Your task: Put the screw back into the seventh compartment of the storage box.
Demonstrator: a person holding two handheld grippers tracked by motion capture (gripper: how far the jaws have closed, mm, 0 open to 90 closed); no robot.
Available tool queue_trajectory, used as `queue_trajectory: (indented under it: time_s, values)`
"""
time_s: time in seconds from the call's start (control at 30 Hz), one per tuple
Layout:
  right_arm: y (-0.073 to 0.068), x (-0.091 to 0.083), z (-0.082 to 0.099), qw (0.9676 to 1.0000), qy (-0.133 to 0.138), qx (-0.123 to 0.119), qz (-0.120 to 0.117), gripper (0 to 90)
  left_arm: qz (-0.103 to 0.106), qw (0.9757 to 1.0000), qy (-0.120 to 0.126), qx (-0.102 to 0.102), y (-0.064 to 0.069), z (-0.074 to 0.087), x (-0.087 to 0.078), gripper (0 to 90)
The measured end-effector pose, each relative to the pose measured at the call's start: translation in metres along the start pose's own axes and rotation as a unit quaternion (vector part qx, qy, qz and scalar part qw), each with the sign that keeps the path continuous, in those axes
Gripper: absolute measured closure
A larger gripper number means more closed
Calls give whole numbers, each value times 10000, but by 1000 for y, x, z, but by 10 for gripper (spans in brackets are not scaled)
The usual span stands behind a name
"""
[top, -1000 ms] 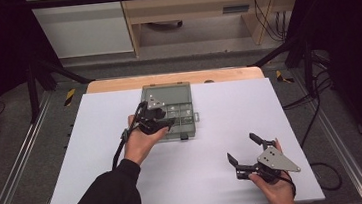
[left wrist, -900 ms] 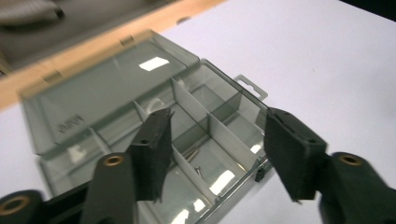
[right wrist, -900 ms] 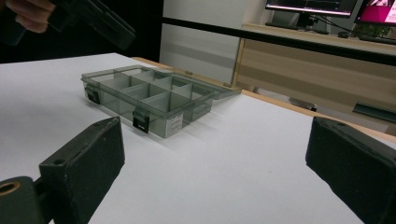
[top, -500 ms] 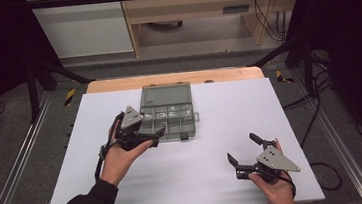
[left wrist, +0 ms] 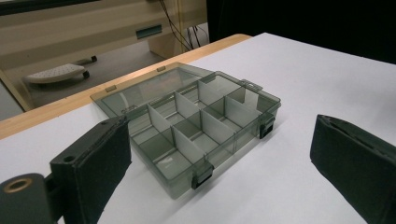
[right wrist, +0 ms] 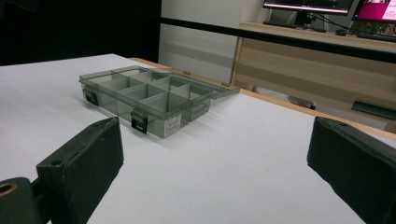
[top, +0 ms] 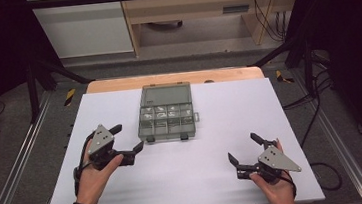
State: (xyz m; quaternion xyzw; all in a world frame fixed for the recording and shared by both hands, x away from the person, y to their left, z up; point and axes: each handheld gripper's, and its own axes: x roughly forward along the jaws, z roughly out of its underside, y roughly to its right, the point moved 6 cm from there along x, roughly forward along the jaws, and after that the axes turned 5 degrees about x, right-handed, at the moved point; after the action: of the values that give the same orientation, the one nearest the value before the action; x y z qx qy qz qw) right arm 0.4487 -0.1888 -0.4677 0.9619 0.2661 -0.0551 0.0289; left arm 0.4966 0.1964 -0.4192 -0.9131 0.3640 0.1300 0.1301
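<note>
The left gripper [top: 126, 139] stands near the front left corner of the compartment box [top: 166, 112], apart from it. Its jaws have just been opening and now stand wide, with nothing between them and bare white table [top: 186, 177] under the gap. In the left gripper view the compartment box [left wrist: 196, 126] lies ahead of the jaws, between them in line of sight, its lid laid flat open beyond the tray and two black latches facing the gripper. From above, small pale items appear to lie in some compartments; they are too small to identify.

The right gripper [top: 242, 153] is held low over the table, well to the right of the box and nearer the person. Its jaws are spread wide and hold nothing. In the right gripper view the compartment box [right wrist: 149, 95] sits ahead and toward the left jaw, clear of both pads, with a small label on its near corner.
</note>
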Motion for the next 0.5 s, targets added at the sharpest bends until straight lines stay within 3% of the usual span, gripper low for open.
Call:
queue_trajectory:
  time_s: [0.07, 0.27, 0.5]
  values:
    - [0, 0, 0, 10000, -10, 16, 6, 37, -47, 9999, 84, 36, -3, 6, -8, 50]
    - [0, 0, -1, 10000, 5, -3, 15, 37, -230, 9993, 201, -205, -15, 25, -25, 39]
    - [6, -4, -2, 9999, 71, 14, 84, 41, -340, 9980, 460, -256, -24, 42, -41, 37]
